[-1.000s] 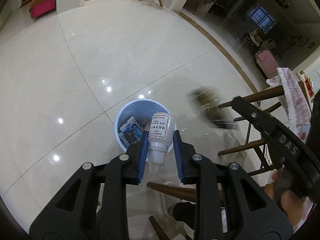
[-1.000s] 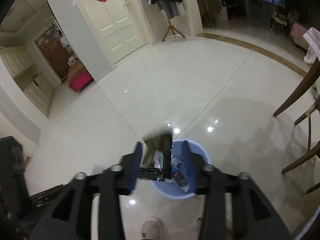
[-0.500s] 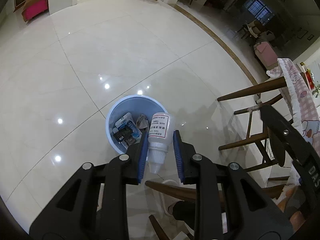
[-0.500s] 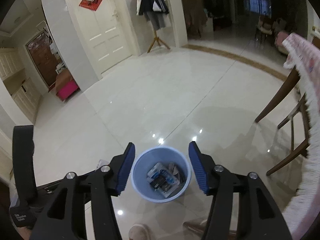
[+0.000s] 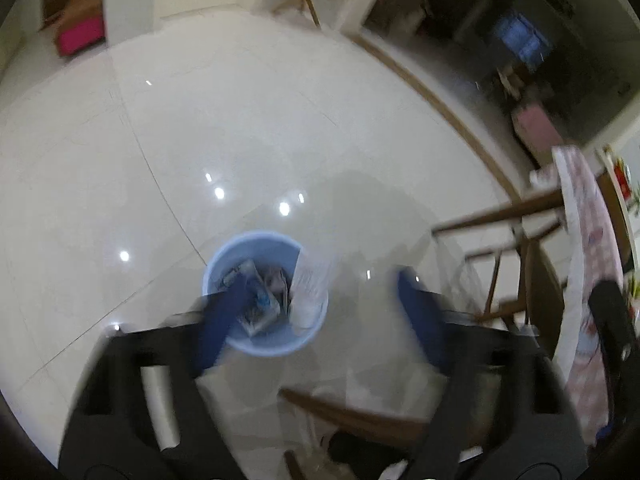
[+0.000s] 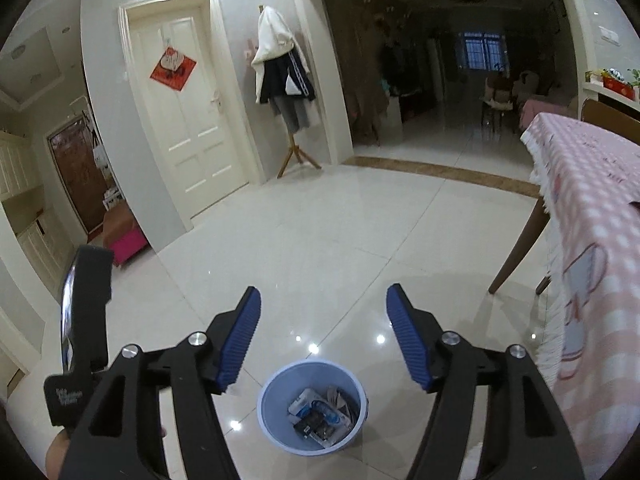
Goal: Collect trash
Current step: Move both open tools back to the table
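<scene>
A round, pale-blue waste bin (image 6: 313,408) is seen standing on the glossy white tile floor (image 6: 320,240), near a table with a pink checked cloth (image 6: 592,208). Blue-and-white packets and dark wrappers (image 6: 320,416) are heaped inside it. A white bottle (image 5: 309,289), blurred, is seen at the bin's right rim, between the jaws but untouched by either pad. The left gripper (image 5: 320,312) is angled steeply down over the bin, its jaws opening wide. The right gripper (image 6: 323,336) is held higher and tilted less steeply; its jaws are opening with nothing between them.
</scene>
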### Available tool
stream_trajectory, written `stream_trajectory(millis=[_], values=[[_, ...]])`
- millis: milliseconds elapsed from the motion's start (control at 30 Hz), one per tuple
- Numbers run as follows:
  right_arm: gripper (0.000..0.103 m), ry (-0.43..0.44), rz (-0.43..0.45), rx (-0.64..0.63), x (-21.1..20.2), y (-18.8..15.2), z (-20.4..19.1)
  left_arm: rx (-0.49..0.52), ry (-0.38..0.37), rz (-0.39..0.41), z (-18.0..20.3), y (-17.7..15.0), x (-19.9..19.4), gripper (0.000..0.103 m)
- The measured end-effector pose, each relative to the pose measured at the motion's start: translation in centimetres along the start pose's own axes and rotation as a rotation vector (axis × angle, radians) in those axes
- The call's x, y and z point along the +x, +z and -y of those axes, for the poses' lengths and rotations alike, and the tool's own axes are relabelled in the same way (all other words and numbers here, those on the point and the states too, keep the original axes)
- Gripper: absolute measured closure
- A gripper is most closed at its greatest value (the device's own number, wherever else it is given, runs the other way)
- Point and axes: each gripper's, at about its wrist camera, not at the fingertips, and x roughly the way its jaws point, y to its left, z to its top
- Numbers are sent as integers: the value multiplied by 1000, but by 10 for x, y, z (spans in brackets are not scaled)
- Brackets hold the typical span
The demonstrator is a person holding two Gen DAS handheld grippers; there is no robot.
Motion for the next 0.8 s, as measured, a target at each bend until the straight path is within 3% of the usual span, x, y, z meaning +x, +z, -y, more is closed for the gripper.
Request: stream_trajectory(millis=[367,600,800], values=[[36,1,29,69,-56,15,26,54,-54,61,29,-16,-65,24],[35,9,90,131,-124,28,57,164,-136,115,87,-36,-117,24],[34,-90,159,180,-192,31,122,317,-214,120,162,-67,-145,24]])
